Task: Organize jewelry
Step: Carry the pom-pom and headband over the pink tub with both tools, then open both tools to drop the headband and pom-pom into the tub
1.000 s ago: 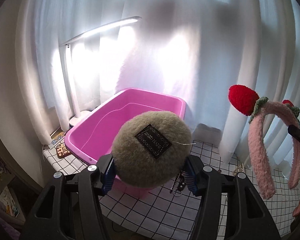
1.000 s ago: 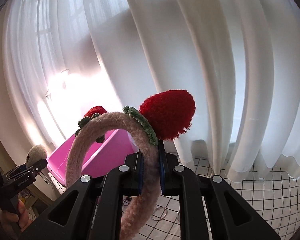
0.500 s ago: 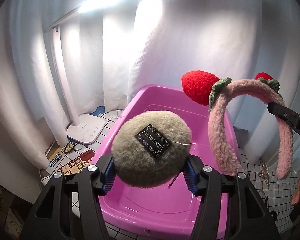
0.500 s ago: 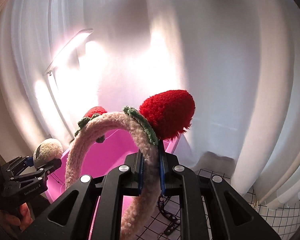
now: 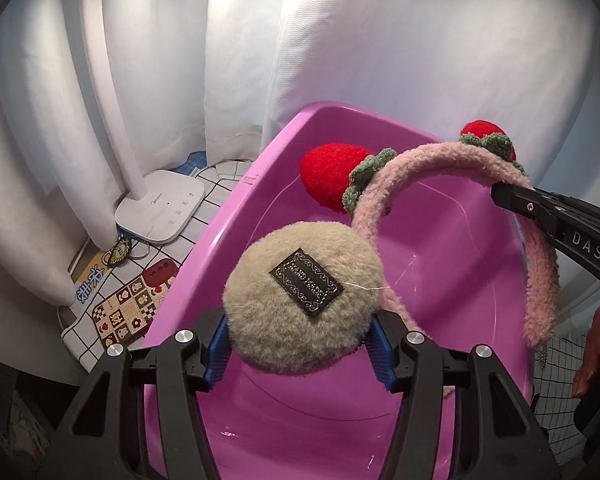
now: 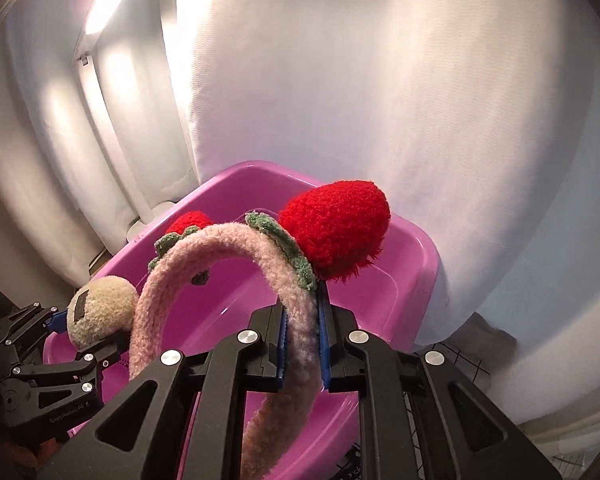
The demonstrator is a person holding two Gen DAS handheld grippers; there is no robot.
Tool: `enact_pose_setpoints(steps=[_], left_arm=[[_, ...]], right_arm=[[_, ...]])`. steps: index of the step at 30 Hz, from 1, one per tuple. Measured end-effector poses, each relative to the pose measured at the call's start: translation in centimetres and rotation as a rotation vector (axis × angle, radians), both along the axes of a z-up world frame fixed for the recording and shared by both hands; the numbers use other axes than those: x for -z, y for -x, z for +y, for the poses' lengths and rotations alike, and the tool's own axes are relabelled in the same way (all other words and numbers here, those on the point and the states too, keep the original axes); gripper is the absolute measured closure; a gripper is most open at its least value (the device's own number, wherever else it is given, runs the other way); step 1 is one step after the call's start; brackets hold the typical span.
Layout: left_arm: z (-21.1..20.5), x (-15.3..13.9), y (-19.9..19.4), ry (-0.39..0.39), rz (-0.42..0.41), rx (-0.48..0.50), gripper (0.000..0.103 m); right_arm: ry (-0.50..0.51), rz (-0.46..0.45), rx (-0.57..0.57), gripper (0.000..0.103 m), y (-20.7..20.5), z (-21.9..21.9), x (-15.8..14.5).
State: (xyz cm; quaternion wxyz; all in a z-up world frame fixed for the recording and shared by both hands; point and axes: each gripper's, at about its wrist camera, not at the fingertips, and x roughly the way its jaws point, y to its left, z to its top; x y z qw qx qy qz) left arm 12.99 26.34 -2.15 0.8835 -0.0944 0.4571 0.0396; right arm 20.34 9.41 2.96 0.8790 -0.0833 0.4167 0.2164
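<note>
though fuzzy, round pompom [image 5: 302,298]

One headband [image 5: 428,160]; one pompom [image 5: 300,300]; one basin [image 5: 460,248]; one lamp [image 5: 160,204]

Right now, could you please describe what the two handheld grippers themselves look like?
Both match: the left gripper and right gripper have matte black angular plastic fingers with cut-out openings, round silver screw heads and ridged blue pads. White lettering marks their black bodies. No cables or sleeves are visible.
</note>
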Motion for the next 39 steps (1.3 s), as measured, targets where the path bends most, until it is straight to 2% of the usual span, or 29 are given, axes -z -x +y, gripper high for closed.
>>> enact_pose_setpoints(steps=[6,10,16,21,22,26,29,31,39], left_arm=[[0.4,2.0,-1.3,0.025,0.127,-0.033,0.047],[0.2,2.2,-1.8,0.020,0.163,-0.026,0.046],[0.1,2.7,-2.5,0.037,0.213,-0.017,0.044],[0.1,2.8,-2.8,0.034,0.227,-0.009,0.042],[0.2,2.8,-2.8,0.033,0.229,-0.008,0.042],[0.0,2.7,-2.8,0.016,0.238,0.004,0.036],[-0.3,2.5,-2.6,0.006,0.236,0.012,0.028],[-0.6,2.4,-2.4,0.005,0.235,0.016,0.021],[0.1,2.0,-2.0,0.019,0.229,-0.016,0.016]], right_arm=[[0.085,0.171,-0.036,0.091,-3.8,1.1,3.6],[0.161,0.283,-0.028,0.091,-5.6,2.0,6.1],[0.230,0.334,-0.031,0.090,-5.9,2.3,7.7],[0.283,0.354,-0.056,0.089,-5.8,3.0,8.6],[0.282,0.359,-0.063,0.087,-5.8,3.2,8.7],[0.329,0.335,-0.080,0.070,-5.5,3.8,8.7],[0.346,0.306,-0.096,0.051,-5.3,4.2,8.3],[0.354,0.285,-0.092,0.045,-5.3,4.2,7.9],[0.327,0.285,-0.079,0.045,-6.1,3.4,7.4]])
